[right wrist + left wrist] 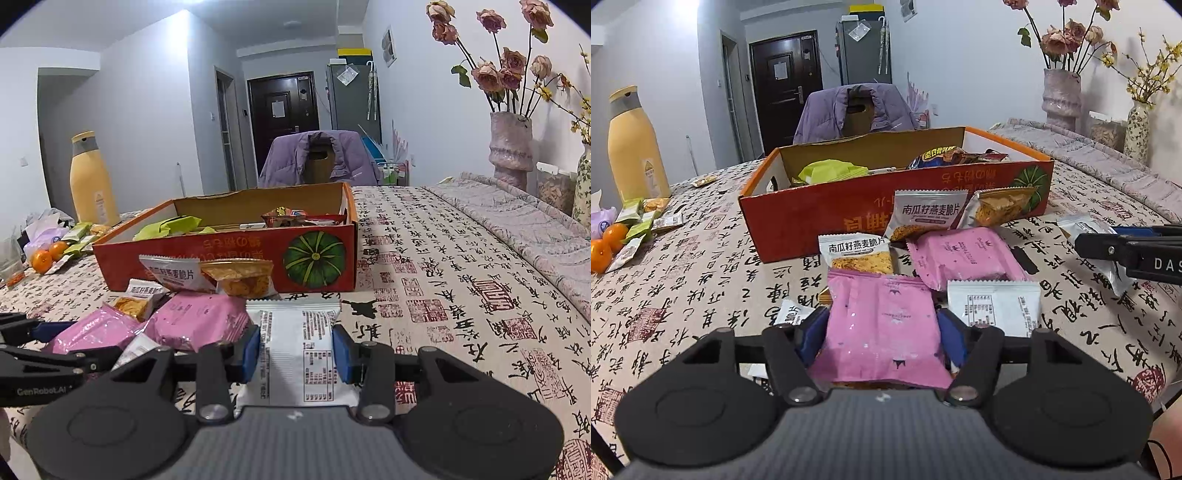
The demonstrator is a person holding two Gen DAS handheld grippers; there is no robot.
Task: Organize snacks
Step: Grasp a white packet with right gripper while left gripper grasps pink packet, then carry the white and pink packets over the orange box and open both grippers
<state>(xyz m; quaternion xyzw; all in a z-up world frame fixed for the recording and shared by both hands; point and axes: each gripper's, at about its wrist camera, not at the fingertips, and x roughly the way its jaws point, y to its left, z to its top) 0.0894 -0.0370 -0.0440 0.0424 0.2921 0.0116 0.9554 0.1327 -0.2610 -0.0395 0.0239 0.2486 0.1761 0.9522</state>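
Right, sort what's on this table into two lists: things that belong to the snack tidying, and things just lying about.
Part of the job:
- pink packet between the left claw pads
- white packet gripped by the right claw
- second pink packet
- orange box holding snacks

Just lying about:
- yellow bottle
- tangerines
- pink vase of dried roses
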